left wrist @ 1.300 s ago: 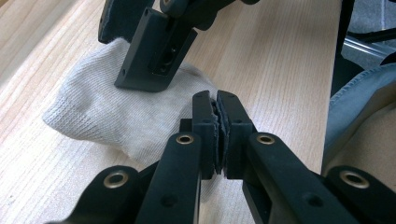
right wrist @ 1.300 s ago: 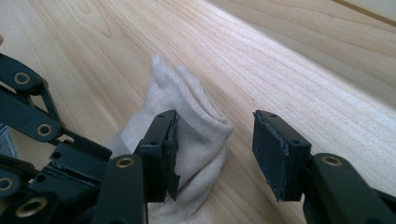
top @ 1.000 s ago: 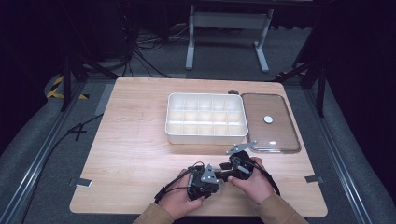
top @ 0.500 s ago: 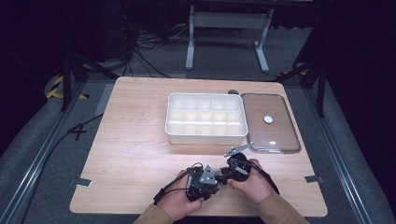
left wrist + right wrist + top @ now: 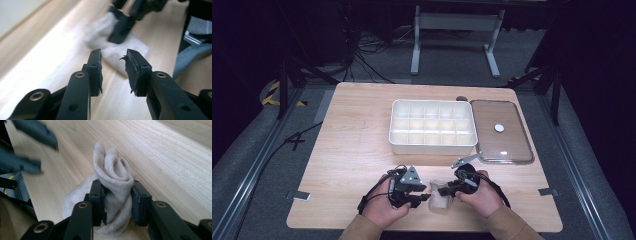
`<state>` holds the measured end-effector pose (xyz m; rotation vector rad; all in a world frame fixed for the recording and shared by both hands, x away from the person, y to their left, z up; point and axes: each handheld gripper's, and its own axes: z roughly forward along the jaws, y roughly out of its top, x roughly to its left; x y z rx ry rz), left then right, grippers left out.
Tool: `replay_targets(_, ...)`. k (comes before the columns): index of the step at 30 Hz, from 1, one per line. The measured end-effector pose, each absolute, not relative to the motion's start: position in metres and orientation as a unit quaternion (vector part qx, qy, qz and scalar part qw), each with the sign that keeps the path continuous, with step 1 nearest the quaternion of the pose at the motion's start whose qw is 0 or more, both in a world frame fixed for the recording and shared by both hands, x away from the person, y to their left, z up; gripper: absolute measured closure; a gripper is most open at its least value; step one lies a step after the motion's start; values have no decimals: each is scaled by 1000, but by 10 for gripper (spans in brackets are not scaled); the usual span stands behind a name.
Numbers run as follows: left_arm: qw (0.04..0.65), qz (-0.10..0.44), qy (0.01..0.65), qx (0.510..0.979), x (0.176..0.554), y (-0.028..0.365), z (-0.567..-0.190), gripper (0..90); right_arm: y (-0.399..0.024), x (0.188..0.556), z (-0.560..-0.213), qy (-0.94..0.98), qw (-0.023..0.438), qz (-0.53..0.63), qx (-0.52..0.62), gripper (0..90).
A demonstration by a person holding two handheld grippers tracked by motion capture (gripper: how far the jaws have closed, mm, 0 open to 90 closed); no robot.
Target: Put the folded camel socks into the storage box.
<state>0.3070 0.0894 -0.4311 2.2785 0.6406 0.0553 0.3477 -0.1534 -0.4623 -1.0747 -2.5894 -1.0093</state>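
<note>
I see the right gripper [image 5: 116, 202] with its fingers [image 5: 96, 200] clamped on a rolled sock [image 5: 112, 180], a soft beige knit bunched into a spiral fold at the top; the pads press the fabric in from both sides, having just been closing on it. The sock's lower part spreads flat on the counter [image 5: 175, 157], a pale wood-grain laminate. In the high view the sock [image 5: 439, 197] lies near the front edge of the counter [image 5: 352, 145], between my two hands.

The left gripper [image 5: 113, 71] has its fingers [image 5: 95, 72] standing moderately apart with nothing between them; they have just been opening. Their black pads are worn, with frayed edges. The sock [image 5: 110, 45] lies just ahead of them, blurred, with the right gripper [image 5: 125, 27] on it.

Farther back sits a white plastic tray [image 5: 433, 146], rectangular with rounded corners and divided into small square compartments. Just beside it to the right lies a flat transparent lid [image 5: 502, 150] with a small white disc [image 5: 499, 128] at its centre.
</note>
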Motion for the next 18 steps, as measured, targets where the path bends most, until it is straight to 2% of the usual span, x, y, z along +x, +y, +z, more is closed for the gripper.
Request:
replay_targets(7, 373, 35, 279, 884, 317, 107, -432, 649, -153, 348, -460, -871, 77, -343, -342, 724)
replay_targets(10, 356, 39, 279, 891, 318, 108, -435, 643, -154, 347, -458, -874, 66, -351, -329, 726)
replay_targets(18, 360, 38, 291, 886, 325, 116, -437, 627, -165, 344, -449, -866, 36, -391, -310, 725)
